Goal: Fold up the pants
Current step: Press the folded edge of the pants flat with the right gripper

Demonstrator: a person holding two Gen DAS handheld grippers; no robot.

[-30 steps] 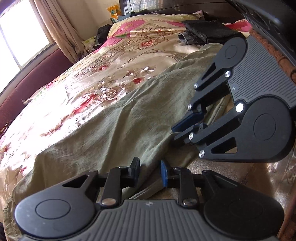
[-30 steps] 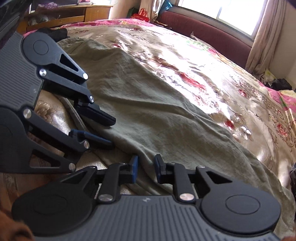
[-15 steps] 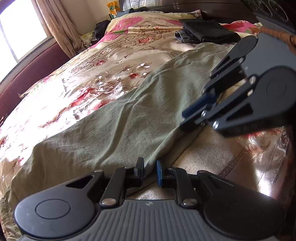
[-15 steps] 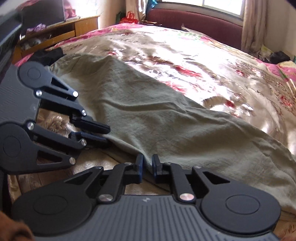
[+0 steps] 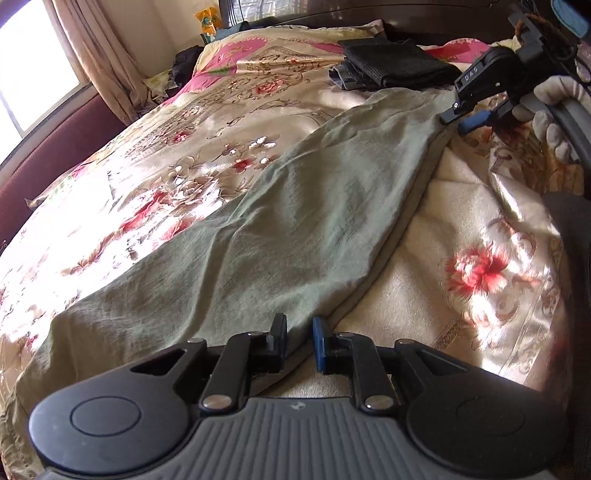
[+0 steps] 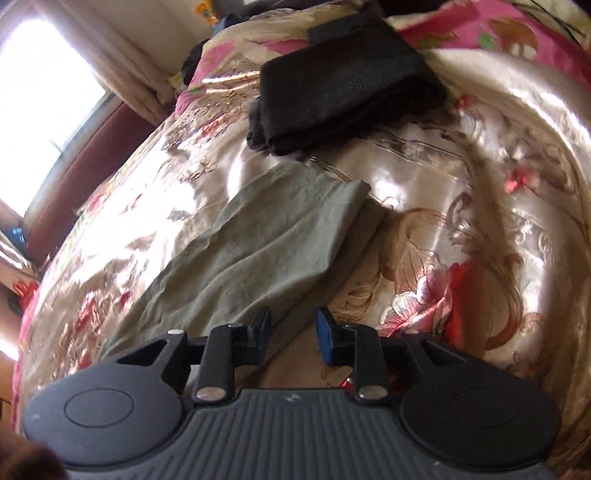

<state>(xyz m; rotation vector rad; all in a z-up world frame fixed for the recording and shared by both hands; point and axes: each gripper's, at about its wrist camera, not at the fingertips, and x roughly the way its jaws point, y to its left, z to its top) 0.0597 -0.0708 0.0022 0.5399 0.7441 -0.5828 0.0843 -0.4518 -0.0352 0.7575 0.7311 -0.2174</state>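
Olive-green pants (image 5: 295, 221) lie stretched along the floral bedspread (image 5: 166, 177), folded lengthwise. My left gripper (image 5: 299, 338) is at the near edge of the pants, jaws a little apart, with the cloth edge between them. My right gripper (image 5: 461, 118) shows far off at the other end of the pants. In the right wrist view the right gripper (image 6: 293, 332) is open, with the pants' edge (image 6: 266, 251) just ahead of its fingers; the hem corner lies flat on the bed.
A stack of folded dark clothes (image 6: 343, 81) lies near the pillows, just beyond the pants' end; it also shows in the left wrist view (image 5: 395, 62). A window and curtain (image 5: 99, 62) are on the left. The dark headboard (image 5: 332, 18) is behind.
The right gripper has moved away from the left gripper, along the pants to their far end, and its jaws have opened wider. The left gripper stays at the near edge.
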